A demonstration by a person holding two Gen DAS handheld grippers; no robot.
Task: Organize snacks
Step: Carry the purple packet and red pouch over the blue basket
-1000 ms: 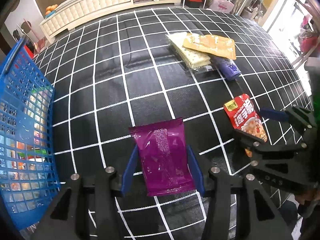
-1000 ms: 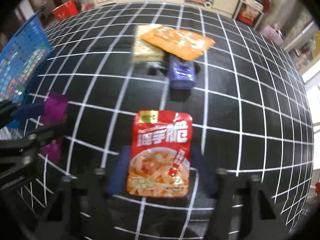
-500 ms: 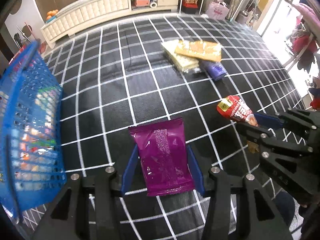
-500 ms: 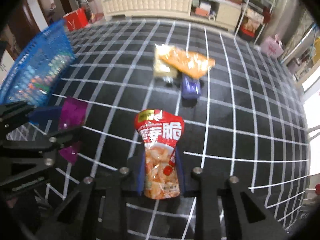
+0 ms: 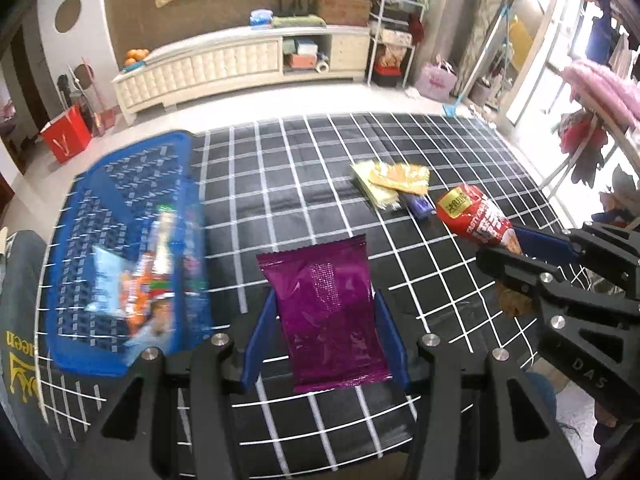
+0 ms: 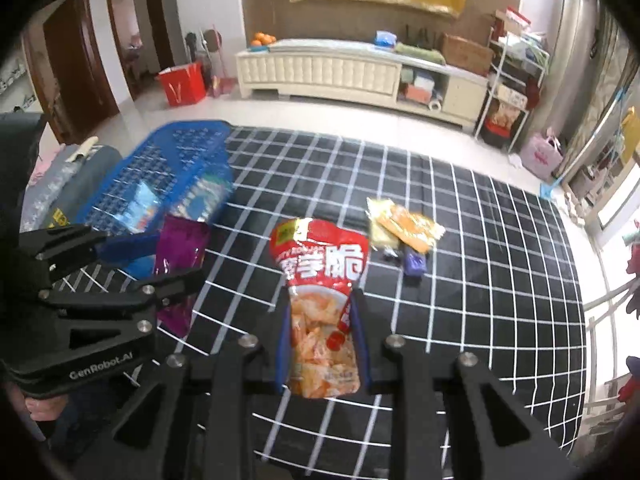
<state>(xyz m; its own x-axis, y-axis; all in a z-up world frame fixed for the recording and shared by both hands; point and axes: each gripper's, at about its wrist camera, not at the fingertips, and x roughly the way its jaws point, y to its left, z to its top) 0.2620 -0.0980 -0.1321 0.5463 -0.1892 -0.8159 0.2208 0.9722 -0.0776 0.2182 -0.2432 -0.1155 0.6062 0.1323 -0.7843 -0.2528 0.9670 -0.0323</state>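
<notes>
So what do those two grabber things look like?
Both are black plastic frames with triangle-shaped cut-outs and shiny silver screws. Each gripper has two flat blue fingers. The left gripper has "GenRobot.AI" in white letters on its side. The right gripper shows the letters "DAS". No cables show. A bit of the person's hand shows under the left one.

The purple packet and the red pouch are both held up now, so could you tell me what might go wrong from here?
1. The left tool grips the purple packet only by its side edges; the slick film could slip out.
2. The right tool pinches the red pouch at its lower part, so the top may flop.
3. The two tools are close together beside the blue basket, which already holds snacks; they could collide.
</notes>
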